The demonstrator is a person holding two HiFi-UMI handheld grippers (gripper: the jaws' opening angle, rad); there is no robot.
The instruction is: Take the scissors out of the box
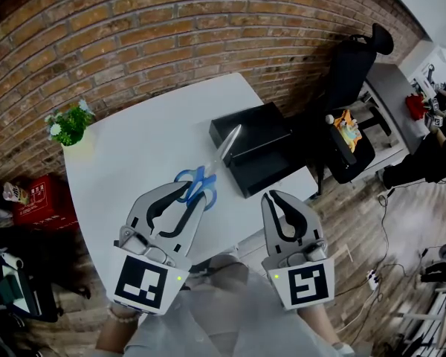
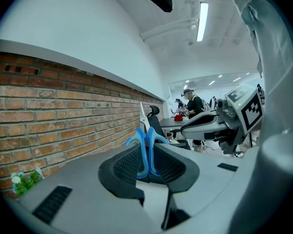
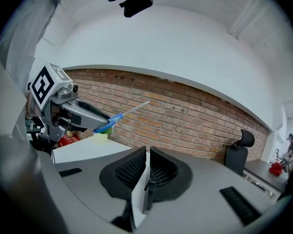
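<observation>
White table (image 1: 126, 155), head view: black box (image 1: 253, 129) at its right edge, bare top left of it; scissors (image 1: 212, 166) held out of the box over the table. Left gripper view: left gripper (image 2: 147, 165) clamps their blue handles. Right gripper view: right gripper (image 3: 147, 172) closed, empty.

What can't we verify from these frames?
- Box interior: in the head view it is too dark and small to tell what is inside. Neither gripper view shows the box.
- Scissors handle loops: in the left gripper view, their lower part is hidden between the left gripper's pads.
- Table near edge: in the head view, both grippers cover it.
</observation>
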